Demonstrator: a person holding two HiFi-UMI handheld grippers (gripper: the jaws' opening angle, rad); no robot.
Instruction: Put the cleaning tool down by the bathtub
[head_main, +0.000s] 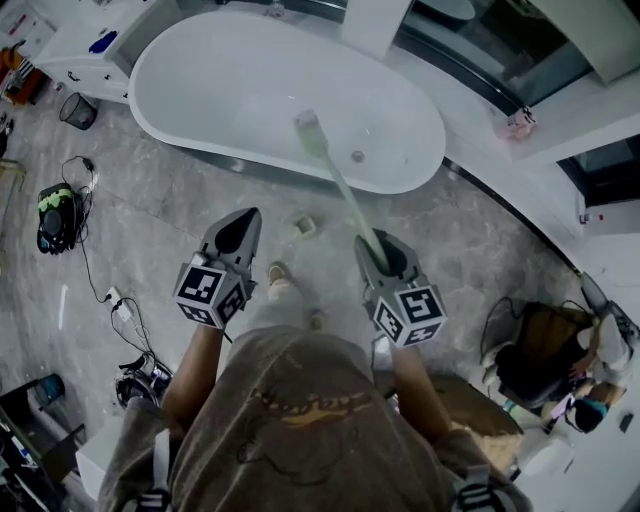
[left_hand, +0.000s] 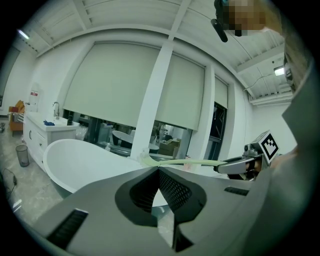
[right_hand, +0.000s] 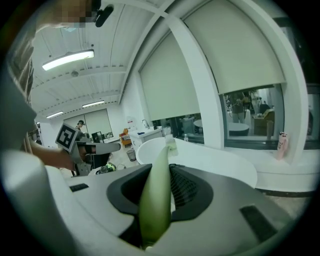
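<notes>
1. A person stands on a grey marble floor (head_main: 180, 210) facing a white oval bathtub (head_main: 230, 90), with a gripper in each hand.
2. The right gripper (head_main: 372, 245) is clamped on a pale green, long-handled brush (head_main: 345, 190), its jaws pressing the handle from both sides near the lower end.
3. The brush is off the floor and slants up and forward from the right gripper. In the head view its bristle head shows against the tub's basin, near the drain (head_main: 358, 156).
4. The left gripper (head_main: 243, 222) is held beside the right one, apart from the brush. Its jaws meet at the tips with nothing between them.
5. A small pale object (head_main: 305, 228) lies on the floor between the grippers and the tub, just ahead of the person's shoe (head_main: 280, 273).
6. A mesh wastebasket (head_main: 78, 110) stands by a white vanity counter (head_main: 85, 50) at the tub's left end.
7. Cables (head_main: 125, 310) trail across the floor on the left, and a pink bottle (head_main: 520, 123) sits on the window ledge to the right.
</notes>
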